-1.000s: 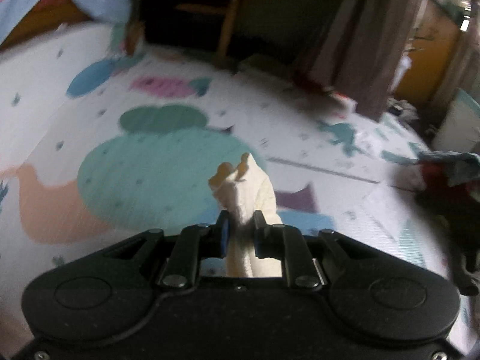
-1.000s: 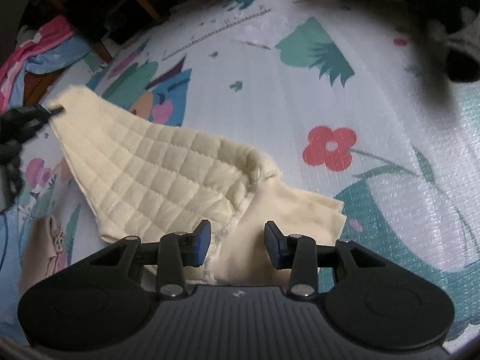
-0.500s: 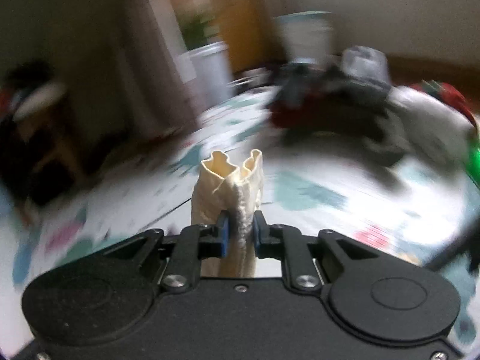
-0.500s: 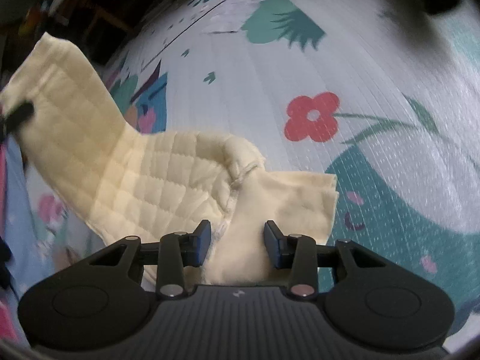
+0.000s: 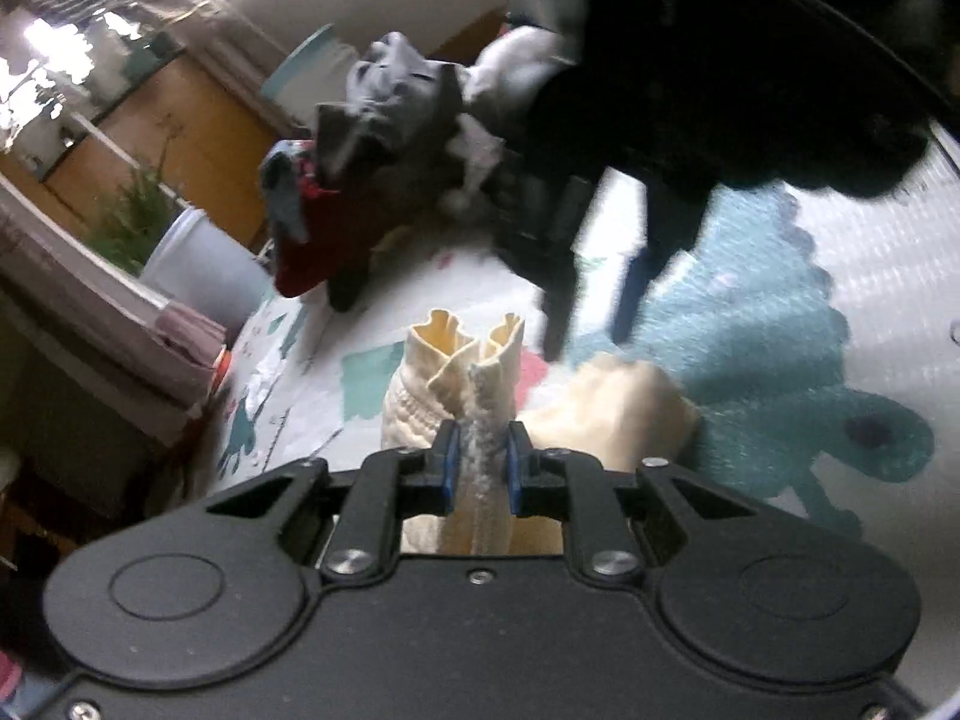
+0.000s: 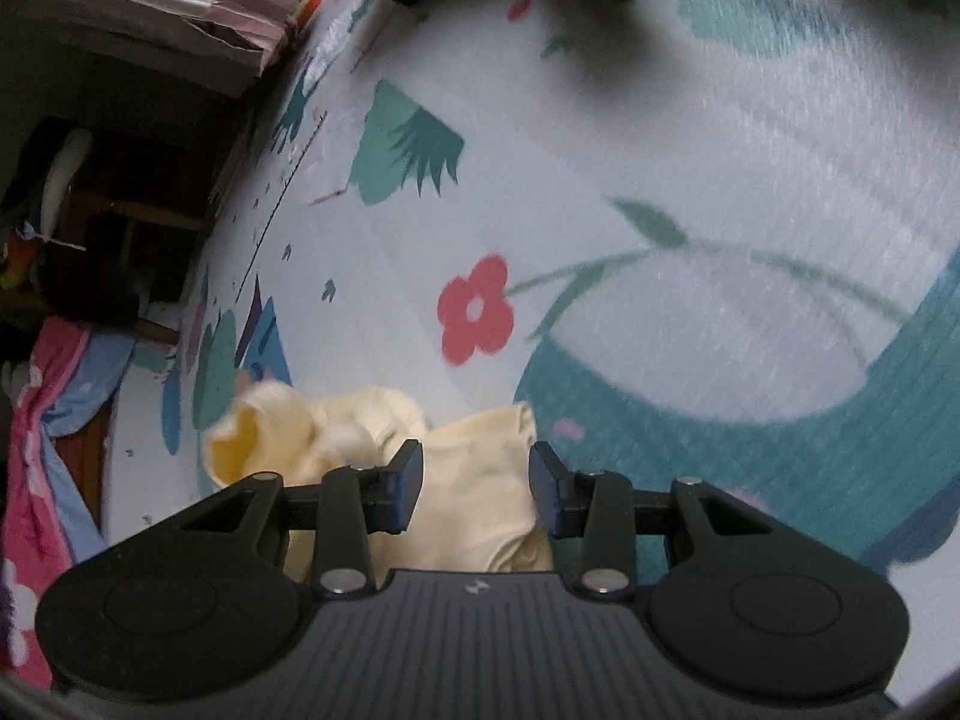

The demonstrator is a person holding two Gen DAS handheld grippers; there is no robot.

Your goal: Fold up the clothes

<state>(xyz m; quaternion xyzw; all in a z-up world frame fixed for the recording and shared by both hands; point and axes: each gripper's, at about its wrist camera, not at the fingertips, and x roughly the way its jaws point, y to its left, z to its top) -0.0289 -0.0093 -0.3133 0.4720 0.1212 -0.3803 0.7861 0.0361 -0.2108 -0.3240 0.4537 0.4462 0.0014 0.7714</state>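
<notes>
A cream quilted garment (image 6: 480,450) lies bunched on the patterned play mat (image 6: 660,150). My left gripper (image 5: 480,456) is shut on a gathered edge of the garment (image 5: 456,372), which sticks up beyond the blue pads; more of the cloth sags to the right of it. My right gripper (image 6: 474,480) hovers over the flat part of the garment with its jaws apart, and the pads do not press on the cloth. In the left wrist view a dark, blurred shape (image 5: 564,240) hangs over the mat behind the garment; it looks like the other hand with its gripper.
A heap of grey, red and dark clothes (image 5: 384,138) lies at the mat's far side, near a white pot with a plant (image 5: 198,264) and a wooden cabinet (image 5: 180,126). Pink and blue fabric (image 6: 36,420) and dark furniture (image 6: 120,192) border the mat's left edge.
My left gripper swung across the room and rolled over, carrying the garment's edge. The garment, spread out before, is now folded over into a bunch by my right gripper.
</notes>
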